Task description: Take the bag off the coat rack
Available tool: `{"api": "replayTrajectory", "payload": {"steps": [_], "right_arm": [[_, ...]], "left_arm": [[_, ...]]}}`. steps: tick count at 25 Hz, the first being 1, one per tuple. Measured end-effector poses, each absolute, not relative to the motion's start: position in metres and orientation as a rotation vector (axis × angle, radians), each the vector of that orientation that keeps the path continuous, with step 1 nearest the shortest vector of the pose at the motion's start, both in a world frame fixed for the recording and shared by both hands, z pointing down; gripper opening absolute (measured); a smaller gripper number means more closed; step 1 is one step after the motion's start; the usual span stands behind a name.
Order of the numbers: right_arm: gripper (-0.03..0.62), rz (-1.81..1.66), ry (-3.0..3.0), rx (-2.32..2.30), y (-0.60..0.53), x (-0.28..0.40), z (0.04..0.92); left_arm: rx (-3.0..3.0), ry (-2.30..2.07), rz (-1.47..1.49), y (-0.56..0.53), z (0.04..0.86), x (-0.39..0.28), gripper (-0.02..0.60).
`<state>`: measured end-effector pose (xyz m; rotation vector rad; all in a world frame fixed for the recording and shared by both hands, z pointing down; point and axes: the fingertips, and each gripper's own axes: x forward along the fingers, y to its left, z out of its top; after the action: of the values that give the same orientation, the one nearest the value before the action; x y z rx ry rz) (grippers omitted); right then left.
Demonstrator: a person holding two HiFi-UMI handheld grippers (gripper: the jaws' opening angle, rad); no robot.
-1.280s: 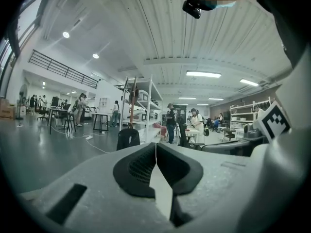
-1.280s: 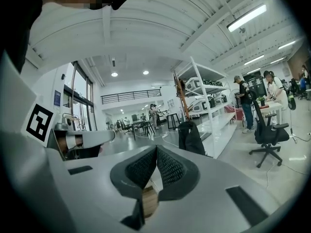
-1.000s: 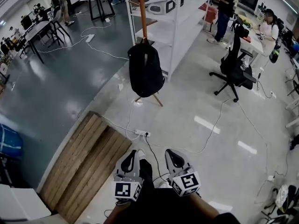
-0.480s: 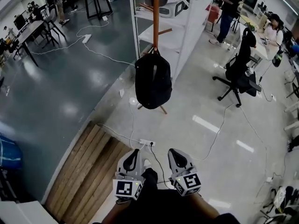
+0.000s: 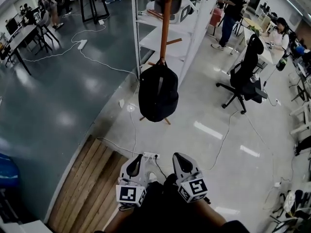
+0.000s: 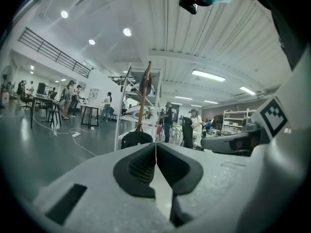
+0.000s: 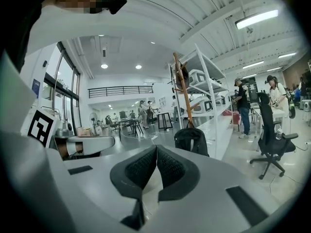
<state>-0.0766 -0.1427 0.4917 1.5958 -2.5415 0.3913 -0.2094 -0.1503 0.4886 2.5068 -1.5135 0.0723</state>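
A black backpack hangs from a peg of the brown wooden coat rack, ahead of me on the pale floor. It also shows in the left gripper view as the backpack on the rack pole, and in the right gripper view as the backpack under the pole. My left gripper and right gripper are held side by side near my body, well short of the bag. Both are shut with nothing between the jaws.
A white shelving unit stands right behind the rack. A power strip and cables lie on the floor between me and the bag. Wooden planks lie at the left. A black office chair and several people are at the right and back.
The rack and backpack have come closer and look larger in the head view; I have moved forward towards them. Both grippers stay shut and keep their place by my body.
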Motion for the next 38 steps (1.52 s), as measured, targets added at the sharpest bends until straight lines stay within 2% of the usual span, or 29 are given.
{"api": "replayTrajectory", "payload": {"steps": [19, 38], "right_arm": [[0.014, 0.370, -2.601, 1.567, -0.282, -0.076, 0.502], [0.014, 0.428, -2.570, 1.509, -0.455, -0.005, 0.523]], "left_arm": [[2.468, -1.563, 0.080, -0.269, 0.515, -0.206, 0.018], [2.411, -1.628, 0.145, -0.445, 0.527, -0.156, 0.018]]}}
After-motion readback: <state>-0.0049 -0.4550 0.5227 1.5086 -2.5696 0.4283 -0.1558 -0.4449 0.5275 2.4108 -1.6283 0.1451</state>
